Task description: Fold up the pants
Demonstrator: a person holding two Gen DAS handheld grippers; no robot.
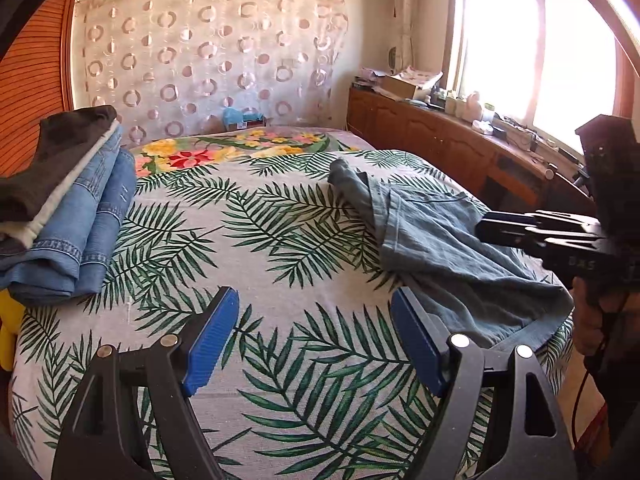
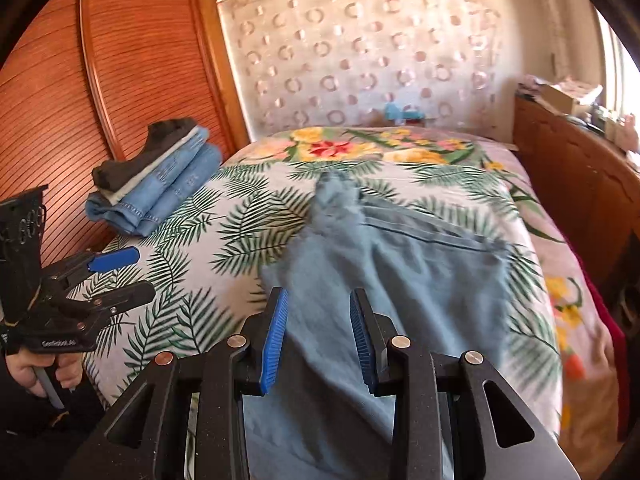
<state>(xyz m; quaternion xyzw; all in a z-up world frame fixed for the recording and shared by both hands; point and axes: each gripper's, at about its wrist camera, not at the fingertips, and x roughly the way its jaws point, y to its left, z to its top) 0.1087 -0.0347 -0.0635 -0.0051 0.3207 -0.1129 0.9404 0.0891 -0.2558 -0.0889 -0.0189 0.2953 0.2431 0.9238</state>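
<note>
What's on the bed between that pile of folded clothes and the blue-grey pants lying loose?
Nothing but bare leaf-print bedspread lies between the folded stack and the pants, clearest in the left wrist view.

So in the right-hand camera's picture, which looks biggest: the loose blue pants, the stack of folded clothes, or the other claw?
1. Loose blue pants, by far the largest.
2. and 3. The stack of folded clothes and the left claw look about alike; the claw is nearer the camera, so I won't rank them.
</note>
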